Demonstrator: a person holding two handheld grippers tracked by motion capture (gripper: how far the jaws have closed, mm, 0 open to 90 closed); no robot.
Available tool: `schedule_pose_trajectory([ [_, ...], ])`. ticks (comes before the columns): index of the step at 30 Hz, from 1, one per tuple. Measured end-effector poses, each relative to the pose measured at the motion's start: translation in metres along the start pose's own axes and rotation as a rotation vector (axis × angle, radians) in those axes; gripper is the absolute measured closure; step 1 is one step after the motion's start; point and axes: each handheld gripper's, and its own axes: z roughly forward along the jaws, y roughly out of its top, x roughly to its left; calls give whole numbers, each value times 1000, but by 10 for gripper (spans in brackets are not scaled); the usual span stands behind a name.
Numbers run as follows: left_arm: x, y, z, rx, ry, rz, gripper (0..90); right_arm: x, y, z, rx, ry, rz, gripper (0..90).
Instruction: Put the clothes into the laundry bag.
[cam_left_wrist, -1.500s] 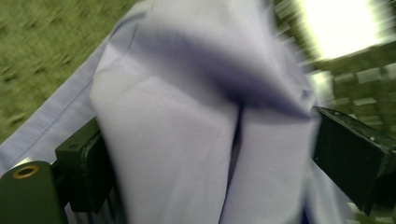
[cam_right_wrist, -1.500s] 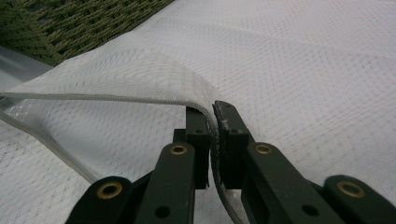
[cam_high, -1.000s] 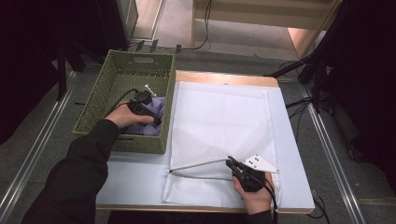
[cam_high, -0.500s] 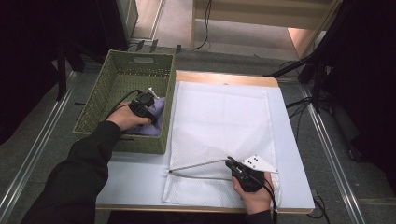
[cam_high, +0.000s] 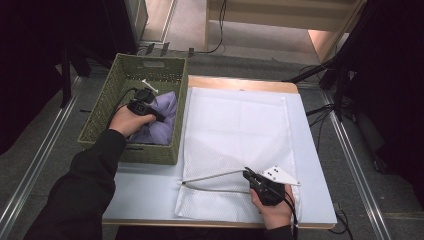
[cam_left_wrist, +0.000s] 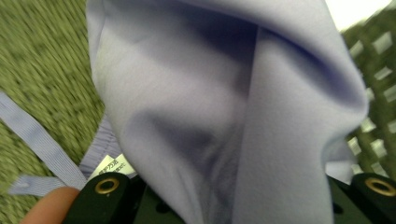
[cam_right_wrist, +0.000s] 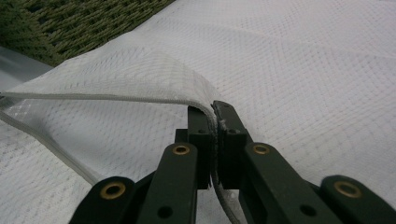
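Left gripper (cam_high: 150, 111) jaws just closing; right gripper (cam_right_wrist: 215, 122) jaws clamped.

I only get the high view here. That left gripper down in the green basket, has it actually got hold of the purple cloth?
Observer: Yes. In the left gripper view the lilac garment runs down between the jaws, which have just been closing on it.
Operator: Anything else on that cloth?
Observer: A small white label and a ribbon strap lying on the basket floor.
Operator: And the right gripper?
Observer: The right gripper pinches the mesh bag's corded edge, lifting one layer open.
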Motion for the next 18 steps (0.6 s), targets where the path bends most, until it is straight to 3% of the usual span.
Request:
schedule_pose_trajectory([
  [9, 5, -2, -33, -255, 2, -102, 776, -1, 0, -1, 0, 1, 6, 879],
  [12, 6, -4, -48, -365, 6, -118, 776, -2, 0, 0, -3, 5, 6, 883],
  [18, 6, -10, -69, -499, -3, -102, 773, -1, 0, -1, 0, 6, 9, 887],
])
